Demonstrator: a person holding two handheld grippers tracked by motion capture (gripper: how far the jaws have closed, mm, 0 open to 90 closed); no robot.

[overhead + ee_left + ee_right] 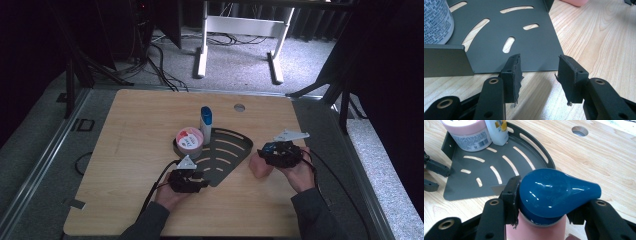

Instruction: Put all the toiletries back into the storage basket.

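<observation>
A pink bottle [260, 165] with a teardrop-shaped blue cap [554, 192] stands on the wooden table just right of a dark slotted corner tray [227, 150]. My right gripper [544, 200] is shut on it at the cap and neck, with the pink body [536, 231] showing below the jaws. My left gripper [539, 72] is open and holds nothing. It lies low at the tray's near pointed corner [531, 45], with bare wood between its pads. From above, the left gripper [200, 181] is at the tray's front left.
A pink-lidded jar [190, 141] and a white bottle with a blue cap [205, 125] stand at the tray's back left corner. The table has a round hole [239, 107] near its far edge. Bare wood lies to the left and front.
</observation>
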